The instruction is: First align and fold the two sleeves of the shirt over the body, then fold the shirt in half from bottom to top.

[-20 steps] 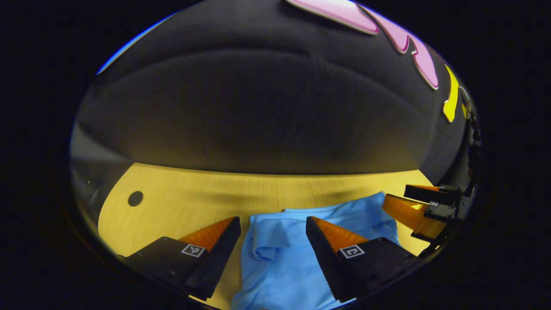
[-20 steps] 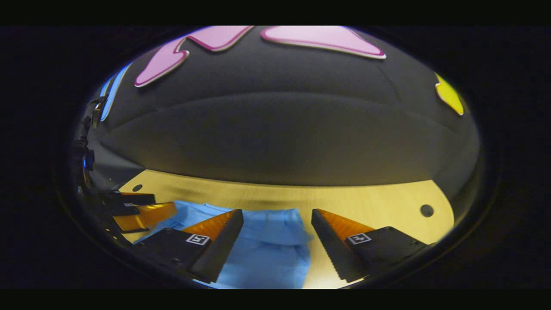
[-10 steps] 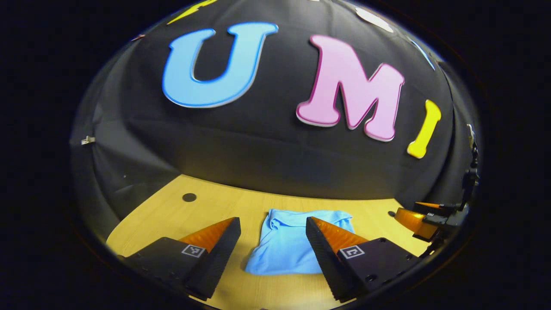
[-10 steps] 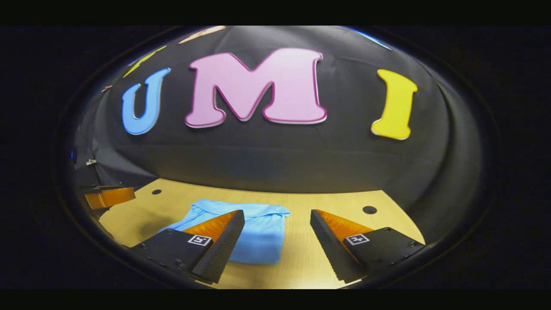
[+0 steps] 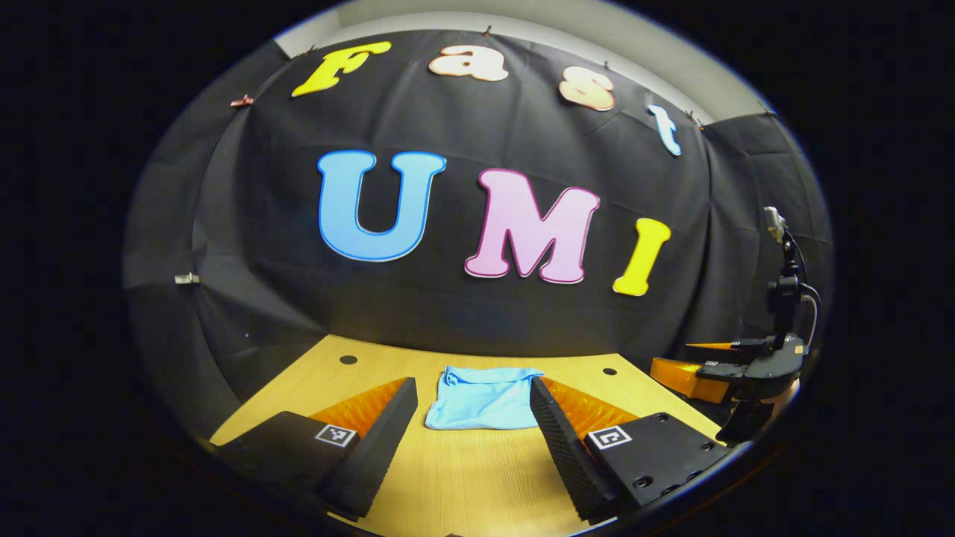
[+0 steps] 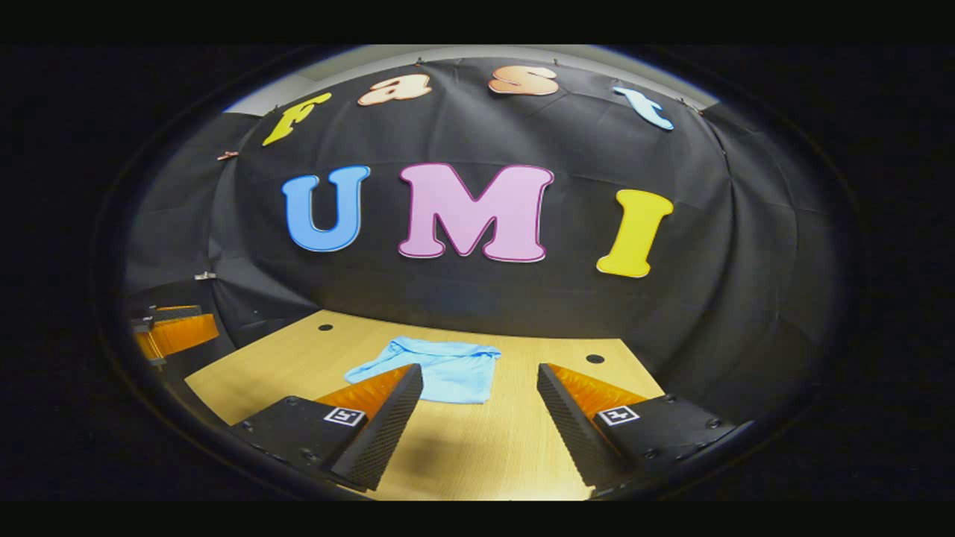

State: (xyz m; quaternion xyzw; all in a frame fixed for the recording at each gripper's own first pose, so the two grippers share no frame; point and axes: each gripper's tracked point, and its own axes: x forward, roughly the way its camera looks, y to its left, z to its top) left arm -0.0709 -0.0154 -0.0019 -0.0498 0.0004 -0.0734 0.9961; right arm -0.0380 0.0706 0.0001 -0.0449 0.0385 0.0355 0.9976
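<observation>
Left gripper (image 5: 471, 388): released, jaws wide apart, nothing between them, held above the worktop (image 5: 477, 477). Shirt (image 5: 481, 397): blue, folded into a compact rectangle, lying flat mid-worktop toward the far edge, apart from both grippers. Right gripper (image 6: 480, 375): released, jaws spread and empty, above the near worktop

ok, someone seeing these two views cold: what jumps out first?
The light blue shirt, folded into a compact rectangle, lies flat on the wooden table toward its far edge, apart from both grippers. The left gripper and the right gripper both stand open and empty nearer than the shirt. In the left gripper view the right gripper also shows off to the right, beside the table.
</observation>
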